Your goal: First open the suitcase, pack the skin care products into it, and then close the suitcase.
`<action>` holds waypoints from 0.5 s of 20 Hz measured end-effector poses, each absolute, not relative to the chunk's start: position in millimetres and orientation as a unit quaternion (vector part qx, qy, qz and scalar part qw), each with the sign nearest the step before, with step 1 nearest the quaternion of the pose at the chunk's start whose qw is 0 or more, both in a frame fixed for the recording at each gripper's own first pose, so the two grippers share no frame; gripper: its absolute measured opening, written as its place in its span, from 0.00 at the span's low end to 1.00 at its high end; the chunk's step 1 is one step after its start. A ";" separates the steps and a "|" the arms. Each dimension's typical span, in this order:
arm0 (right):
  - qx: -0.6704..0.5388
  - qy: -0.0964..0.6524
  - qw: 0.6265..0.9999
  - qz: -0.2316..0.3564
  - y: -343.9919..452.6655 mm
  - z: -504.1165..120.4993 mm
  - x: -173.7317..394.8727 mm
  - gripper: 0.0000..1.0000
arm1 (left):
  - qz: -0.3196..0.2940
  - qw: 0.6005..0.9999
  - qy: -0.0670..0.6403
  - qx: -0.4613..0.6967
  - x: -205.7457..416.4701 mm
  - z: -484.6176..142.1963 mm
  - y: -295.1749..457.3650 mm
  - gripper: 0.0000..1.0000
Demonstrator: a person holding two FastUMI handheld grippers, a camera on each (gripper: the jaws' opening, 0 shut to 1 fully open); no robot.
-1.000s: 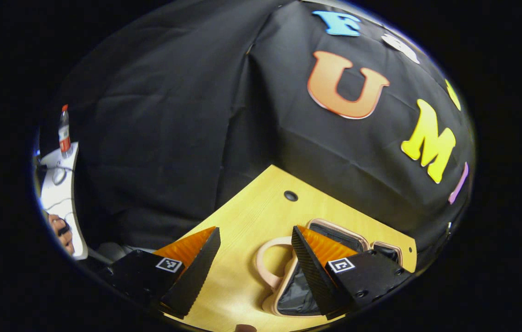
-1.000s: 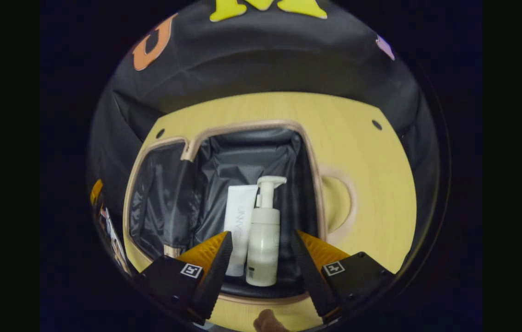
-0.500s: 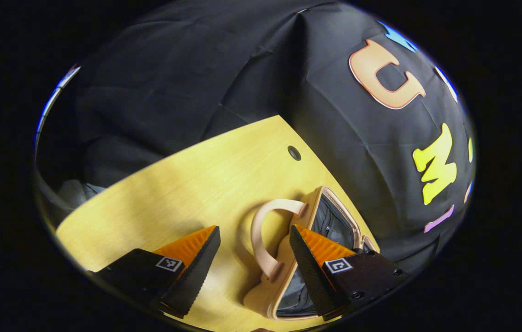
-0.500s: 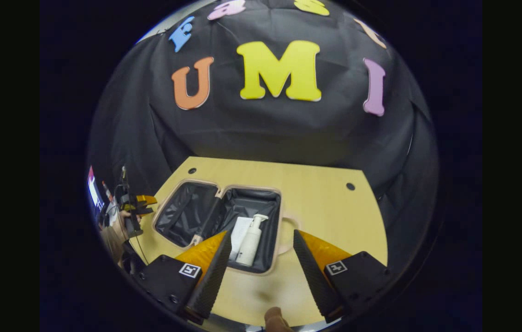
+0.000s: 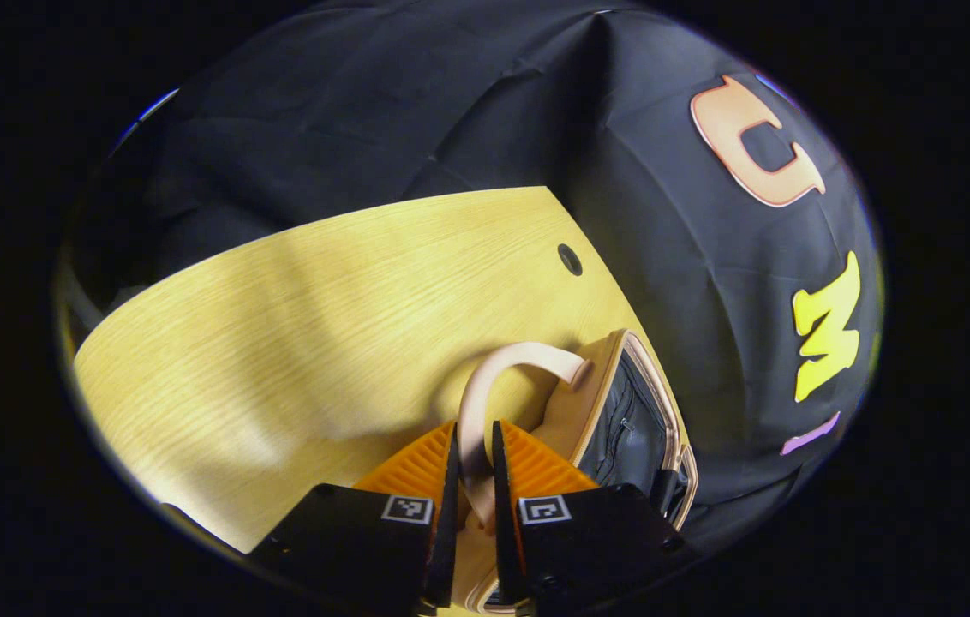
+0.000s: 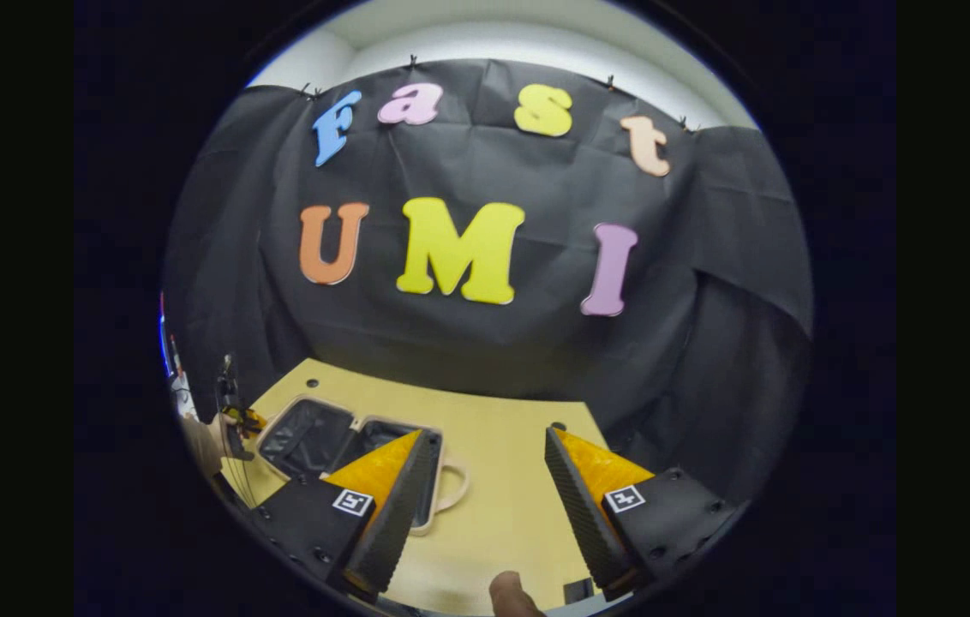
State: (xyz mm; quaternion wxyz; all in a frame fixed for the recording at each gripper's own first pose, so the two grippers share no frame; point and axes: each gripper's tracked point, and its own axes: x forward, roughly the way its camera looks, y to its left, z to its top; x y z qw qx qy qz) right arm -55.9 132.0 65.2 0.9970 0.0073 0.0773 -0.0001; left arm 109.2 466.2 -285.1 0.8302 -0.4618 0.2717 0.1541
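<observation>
The pink suitcase point(image 5: 601, 403) with black lining lies on the wooden table point(image 5: 305, 326). My left gripper point(image 5: 473, 467) is shut on its arched pink handle point(image 5: 502, 364), which passes between the two fingers. In the right gripper view the suitcase point(image 6: 314, 433) lies open at the lower left, both halves flat, and another handle point(image 6: 453, 487) sticks out on its right side. My right gripper point(image 6: 487, 437) hangs open and high above the table, well back from the case. Its left finger covers much of the right half's inside. The left gripper and the hand holding it point(image 6: 226, 422) sit at the case's far-left edge.
The table point(image 6: 502, 480) has a round cable hole point(image 5: 569, 259) near its back edge. The black cloth wall stands close behind the case. A wide stretch of bare wood lies left of the handle in the left gripper view. A fingertip point(image 6: 509, 596) shows at the bottom edge.
My left gripper moved in and shut on the suitcase handle. My right gripper, still open, pulled up and back from the bottle and tube inside the case.
</observation>
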 end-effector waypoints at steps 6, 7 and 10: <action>0.024 0.080 0.996 -0.013 108.8 41.6 -80.6 0.79 | 0.170 0.848 0.271 -0.423 101.4 -265.4 463.4 0.10; 0.030 0.083 0.996 -0.017 101.4 39.5 -82.8 0.79 | 0.171 0.857 0.270 -0.404 99.2 -257.7 463.7 0.09; 0.034 0.052 0.998 -0.024 82.8 55.9 -79.7 0.77 | 0.180 0.876 0.246 -0.373 100.2 -213.2 462.9 0.07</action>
